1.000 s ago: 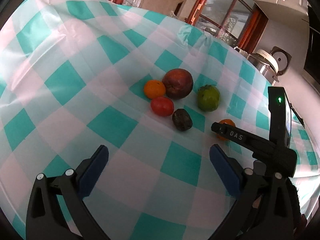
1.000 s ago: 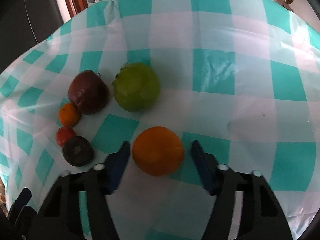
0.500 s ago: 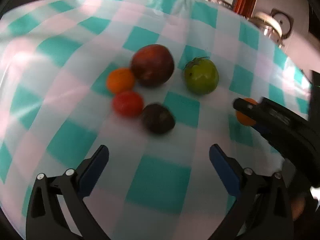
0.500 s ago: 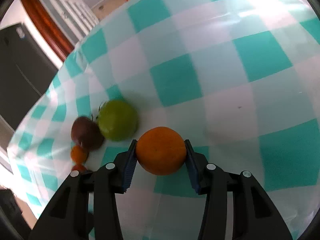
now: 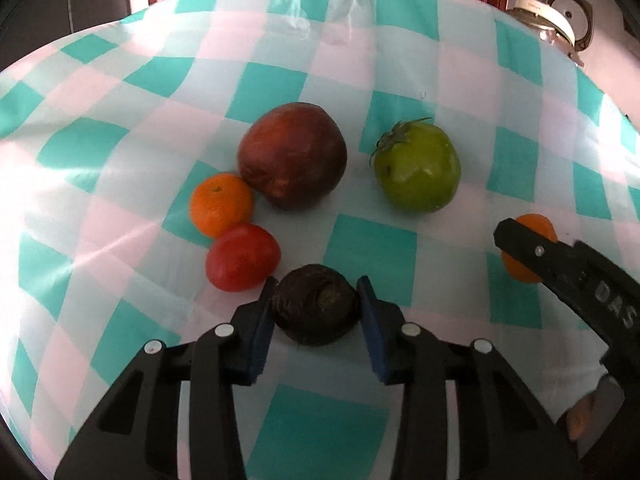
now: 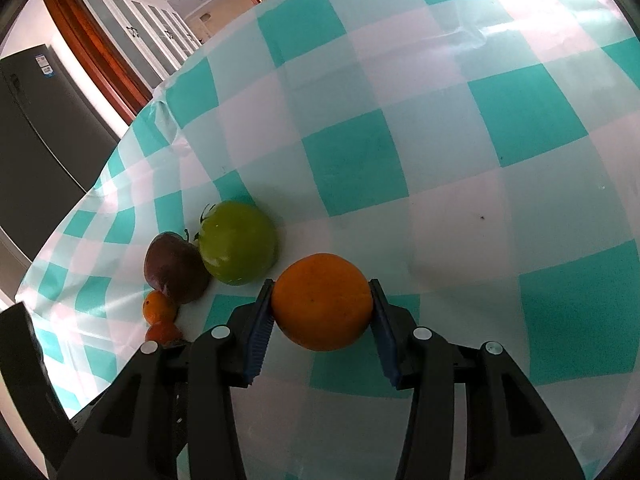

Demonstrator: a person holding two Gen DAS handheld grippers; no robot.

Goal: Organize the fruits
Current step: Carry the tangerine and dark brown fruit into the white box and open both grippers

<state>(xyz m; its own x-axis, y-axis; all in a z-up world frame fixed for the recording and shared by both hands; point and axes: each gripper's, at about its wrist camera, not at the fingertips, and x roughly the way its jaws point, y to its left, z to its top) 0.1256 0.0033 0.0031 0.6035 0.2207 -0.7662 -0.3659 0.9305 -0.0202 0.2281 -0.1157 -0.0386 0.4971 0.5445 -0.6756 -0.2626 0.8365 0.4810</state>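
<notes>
Two fruits are being taken at once from a checked surface (image 5: 120, 128). The dark wrinkled fruit (image 5: 316, 310) lies at the near edge of a loose cluster, just beside the red tomato (image 5: 242, 257); behind these sit a small orange fruit (image 5: 221, 204), touching a large dark-red fruit (image 5: 292, 156), and, set apart to the right, a green tomato (image 5: 416, 168). The larger orange (image 6: 322, 301) lies on its own, near the green tomato but clear of it.

To do this step well, each fruit should probably be seated at its widest girth between the blue pads and squeezed only enough to hold — the dark fruit looks soft and shrivelled and may bruise or slip. A lift straight up, away from the tomato at its left, would likely keep the cluster from rolling.

The left gripper (image 5: 318, 312) is closing: its fingers (image 5: 260, 332) have come in to the flanks of the dark fruit, which sits between them with the pads at or on its skin. The right gripper (image 6: 322, 314) stands narrow and steady — its fingers (image 6: 258, 330) press both sides of the orange, which bulges past the pads above and below.
</notes>
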